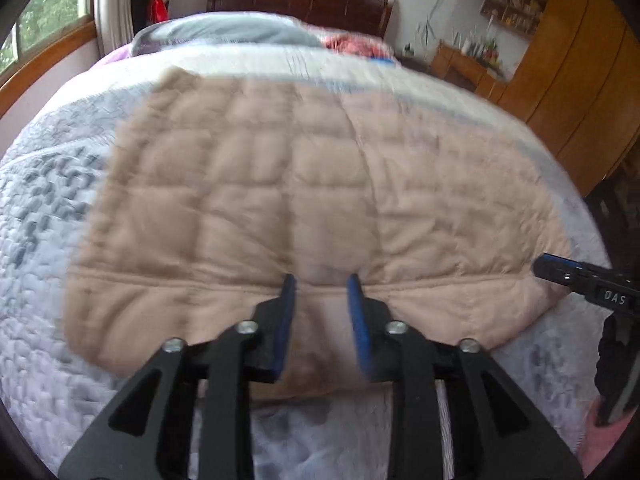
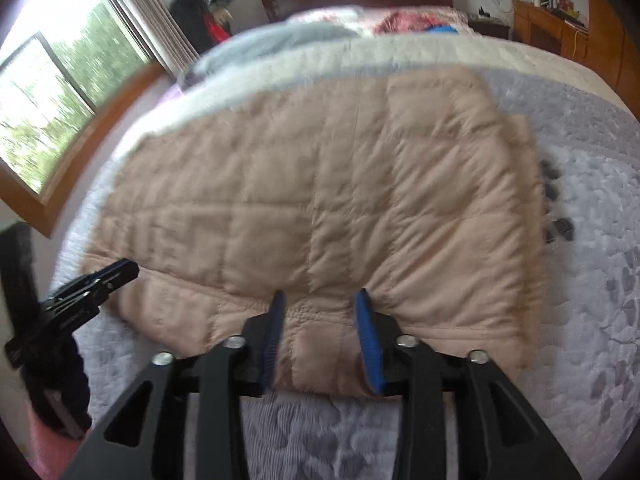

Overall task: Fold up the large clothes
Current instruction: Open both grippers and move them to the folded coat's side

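A beige quilted garment (image 1: 280,184) (image 2: 320,200) lies folded and flat on the bed, its stitched hem nearest to me. My left gripper (image 1: 320,280) hovers over the middle of that hem, blue pads apart, the fabric lying loose under the gap. My right gripper (image 2: 320,294) stands open over the hem further right, with a fold of fabric between its fingers but not pinched. The right gripper (image 1: 548,266) shows at the left wrist view's right edge. The left gripper (image 2: 124,270) shows at the right wrist view's left edge, by the garment's near left corner.
A pale lavender quilted bedspread (image 1: 40,240) (image 2: 592,240) covers the bed. Grey and red bedding (image 1: 228,30) is piled by the dark headboard (image 1: 300,0). A window (image 2: 48,100) is on the left, wooden cupboards (image 1: 580,80) on the right.
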{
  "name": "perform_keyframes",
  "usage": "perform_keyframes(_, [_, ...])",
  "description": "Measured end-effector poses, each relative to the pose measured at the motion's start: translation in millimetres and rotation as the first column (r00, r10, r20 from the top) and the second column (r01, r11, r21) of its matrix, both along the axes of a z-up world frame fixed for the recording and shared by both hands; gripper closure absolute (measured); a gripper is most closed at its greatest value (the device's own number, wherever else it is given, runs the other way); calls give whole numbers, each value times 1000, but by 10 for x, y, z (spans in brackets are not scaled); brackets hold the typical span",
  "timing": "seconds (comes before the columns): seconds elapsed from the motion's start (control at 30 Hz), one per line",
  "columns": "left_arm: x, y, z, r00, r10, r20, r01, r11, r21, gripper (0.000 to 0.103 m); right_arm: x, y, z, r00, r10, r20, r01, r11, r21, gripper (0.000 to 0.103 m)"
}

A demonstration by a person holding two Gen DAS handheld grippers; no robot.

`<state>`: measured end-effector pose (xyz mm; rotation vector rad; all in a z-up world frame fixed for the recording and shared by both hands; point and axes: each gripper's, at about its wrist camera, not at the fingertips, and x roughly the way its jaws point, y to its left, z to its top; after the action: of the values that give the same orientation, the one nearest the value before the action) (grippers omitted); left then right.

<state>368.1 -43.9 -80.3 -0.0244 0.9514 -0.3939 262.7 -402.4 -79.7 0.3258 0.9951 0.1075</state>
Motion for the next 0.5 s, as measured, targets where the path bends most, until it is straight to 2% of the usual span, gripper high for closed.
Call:
perform_keyframes(0.03, [-9,109,95,999,6,33,-6,1000,-7,55,-73,-132,111,999,-18,38,17,1000,13,33])
perform_keyframes(0.1, [16,386,277,996,38,86,-37,999,-12,34,-149,-368,239,995,-62,74,61,998,19,24])
perform_keyframes(0.17, [163,722,365,994,84,76,-82,996,-27,26,-153,-681,299,991,-112,74,110,993,42,20])
perform_keyframes(0.2, [232,834,366,993,98,62,-97,995,-27,24,-118,-868,286,989,-139,57,135,988,70,15])
perform_keyframes(0.3, [514,1248,253,987,161,-22,-162,985,-58,24,16,-1222,135,987,-162,-6,160,969,191,13])
perform_keyframes(0.37, [676,1466,111,982,159,-105,-174,974,-143,24,96,-1360,-21,986,-158,-44,164,948,273,13])
perform_keyframes(0.5, [833,1658,-87,976,142,-167,-182,950,-253,24,295,-1476,-228,986,-150,-71,166,927,336,12])
